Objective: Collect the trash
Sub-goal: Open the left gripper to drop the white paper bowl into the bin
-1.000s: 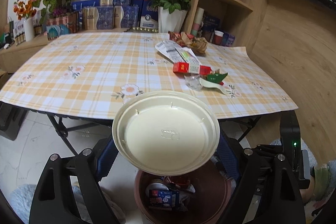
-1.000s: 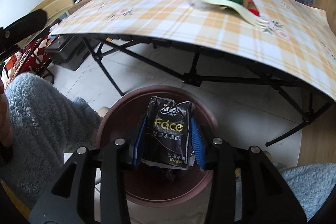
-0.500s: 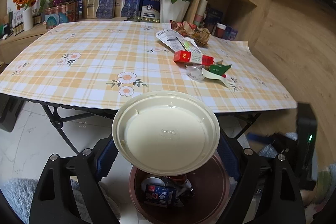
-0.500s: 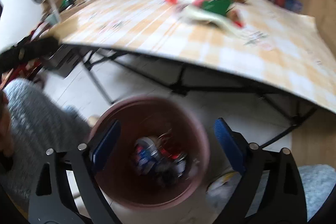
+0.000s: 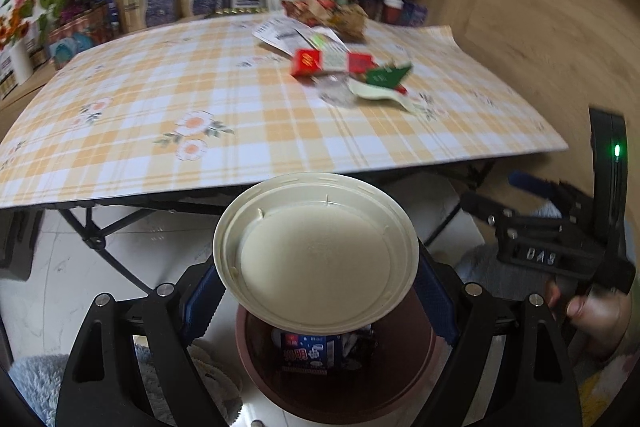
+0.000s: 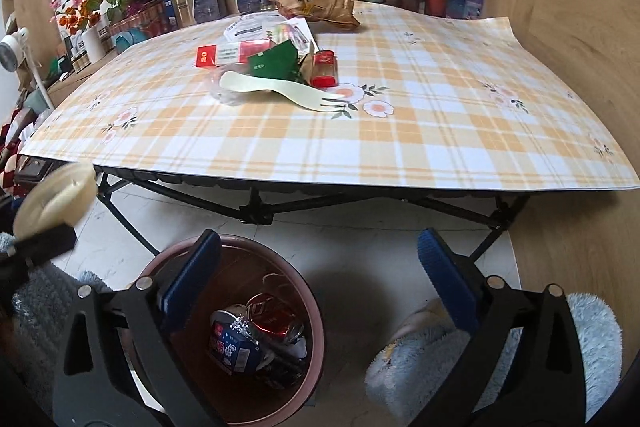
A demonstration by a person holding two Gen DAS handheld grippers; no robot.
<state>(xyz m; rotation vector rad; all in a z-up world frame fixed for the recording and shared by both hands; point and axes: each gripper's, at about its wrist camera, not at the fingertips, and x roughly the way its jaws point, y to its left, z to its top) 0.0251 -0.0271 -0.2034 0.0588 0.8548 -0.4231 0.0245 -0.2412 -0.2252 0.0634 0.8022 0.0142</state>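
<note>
My left gripper (image 5: 316,267) is shut on a round cream plastic lid (image 5: 320,255), held level above the brown trash bin (image 5: 248,359). The lid also shows at the left edge of the right wrist view (image 6: 56,195). My right gripper (image 6: 318,279) hangs over the bin's rim (image 6: 256,239); its jaws are opening and nothing is between them. Cans and packets lie in the bin. On the checked table (image 6: 400,131) lie a cream spork (image 6: 276,89), a green wrapper (image 6: 276,61), a red box (image 6: 228,53) and a crumpled brown wrapper (image 6: 324,5).
A small red bottle (image 6: 325,69), clear plastic and a paper leaflet (image 6: 260,27) lie among the trash. Flower pots and boxes line the table's far side, beside a wooden shelf. Black folding legs (image 6: 256,211) stand under the table. A fluffy slipper (image 6: 420,339) sits right of the bin.
My right gripper opened and the black tissue packet it held is gone from its jaws; it then rose and swung towards the table. My left gripper sank over the bin with the lid.
</note>
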